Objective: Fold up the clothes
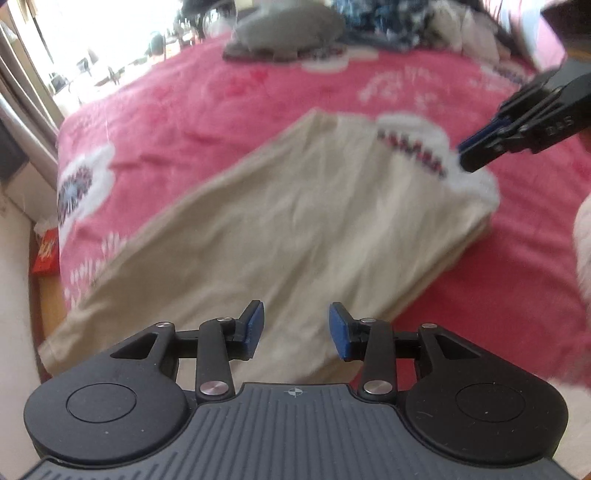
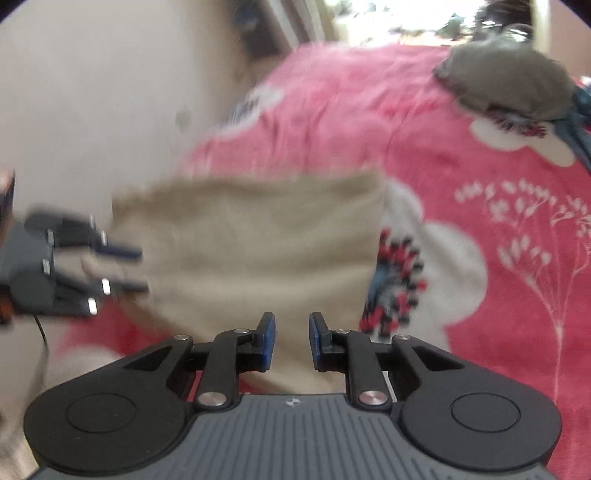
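A beige garment (image 1: 288,221) lies folded in flat layers on the pink flowered bedspread (image 1: 207,99). My left gripper (image 1: 296,330) hovers open over its near end, nothing between the blue pads. In the left wrist view my right gripper (image 1: 469,153) comes in from the right, its tips near the garment's far right corner. The right wrist view shows the same beige garment (image 2: 258,243) ahead of my right gripper (image 2: 292,341), which is open and holds nothing. My left gripper (image 2: 138,269) appears there at the garment's left edge, blurred, fingers apart.
A grey cushion (image 1: 288,31) and a heap of dark patterned clothes (image 1: 384,22) lie at the far end of the bed. A red packet (image 1: 46,254) sits on the floor by the bed's left edge. A pale wall (image 2: 92,92) borders the bed.
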{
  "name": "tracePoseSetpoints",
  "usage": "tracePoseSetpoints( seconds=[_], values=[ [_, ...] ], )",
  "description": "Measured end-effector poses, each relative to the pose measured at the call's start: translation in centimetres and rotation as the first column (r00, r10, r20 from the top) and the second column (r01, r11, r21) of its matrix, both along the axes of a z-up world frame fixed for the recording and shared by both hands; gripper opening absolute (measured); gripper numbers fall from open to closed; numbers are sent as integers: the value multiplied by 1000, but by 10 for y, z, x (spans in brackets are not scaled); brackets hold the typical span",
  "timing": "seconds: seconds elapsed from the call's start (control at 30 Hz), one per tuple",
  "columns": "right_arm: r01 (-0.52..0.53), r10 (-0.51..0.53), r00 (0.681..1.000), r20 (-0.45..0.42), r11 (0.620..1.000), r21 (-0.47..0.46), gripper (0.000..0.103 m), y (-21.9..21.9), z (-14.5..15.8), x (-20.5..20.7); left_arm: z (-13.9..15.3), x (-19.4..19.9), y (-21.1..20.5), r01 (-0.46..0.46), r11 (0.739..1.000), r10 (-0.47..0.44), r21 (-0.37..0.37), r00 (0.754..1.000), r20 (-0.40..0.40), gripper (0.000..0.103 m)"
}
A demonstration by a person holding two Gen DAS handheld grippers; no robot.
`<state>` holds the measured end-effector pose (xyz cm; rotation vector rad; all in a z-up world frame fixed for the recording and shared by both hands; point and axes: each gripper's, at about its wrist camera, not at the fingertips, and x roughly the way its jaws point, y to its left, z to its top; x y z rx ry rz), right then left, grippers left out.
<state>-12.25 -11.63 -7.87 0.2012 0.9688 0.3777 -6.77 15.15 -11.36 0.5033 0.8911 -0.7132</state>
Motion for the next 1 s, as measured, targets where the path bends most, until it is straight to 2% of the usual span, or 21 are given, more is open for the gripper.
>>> tracePoseSetpoints(
  seconds=[0.07, 0.13, 0.2, 0.33, 0.43, 0.5, 0.7, 0.77, 0.9, 1.0],
  values=[
    [41, -41, 999, 13, 999, 34, 22, 0, -6, 7, 0, 10, -16, -20, 998, 20, -63, 1000, -9, 42],
    [71, -70, 997, -23, 997, 14, 22, 9, -32, 9, -4, 21, -39, -39, 993, 37, -115, 999, -19, 42],
    [93, -93, 995, -46, 996, -11, 20, 16, -56, 6, -18, 30, -72, -24, 991, 21, -130, 1000, -20, 41],
    [140, -141, 989, -42, 990, -20, 20, 20, -77, -4, -40, 47, -131, 12, 995, -12, -100, 1000, 0, 41],
    [147, -146, 989, -31, 989, 31, 20, 11, -85, -7, -47, 60, -158, -3, 996, 2, -95, 1000, -6, 41],
    [152, -150, 988, -41, 986, 62, 20, 6, -86, -7, -53, 68, -173, -21, 998, 22, -62, 1000, 14, 41],
    [148, -138, 988, -69, 973, 177, 20, -13, -93, -4, -65, 100, -199, -141, 989, 141, -52, 990, 0, 42],
    [158, -138, 986, -96, 957, 245, 20, -24, -99, -2, -65, 105, -208, -158, 987, 159, -34, 987, 28, 42],
    [193, -129, 975, -181, 893, 406, 19, -50, -115, 5, -57, 117, -219, -207, 978, 207, 6, 976, 64, 42],
    [181, -92, 974, -206, 864, 471, 18, -61, -124, 11, -47, 124, -222, -243, 970, 240, 22, 967, 79, 42]
  ],
)
